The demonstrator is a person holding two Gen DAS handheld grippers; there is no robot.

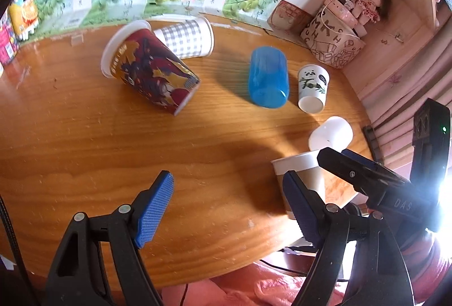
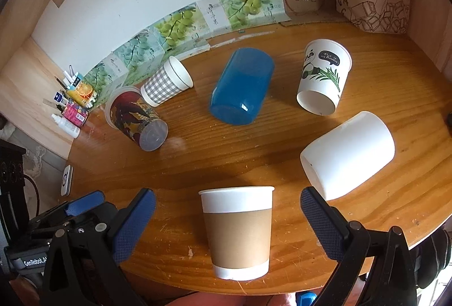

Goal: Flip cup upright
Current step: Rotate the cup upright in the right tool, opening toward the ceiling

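The brown-sleeved cup is seen upright near the worktop edge, between the wide-spread right claw pads, untouched. The left claw is also held wide. Withdrawal should be made straight, without brushing it.

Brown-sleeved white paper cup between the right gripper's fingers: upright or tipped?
Upright. The brown-sleeved white paper cup stands on its narrow base, rim on top, between the open right gripper, untouched by either finger.
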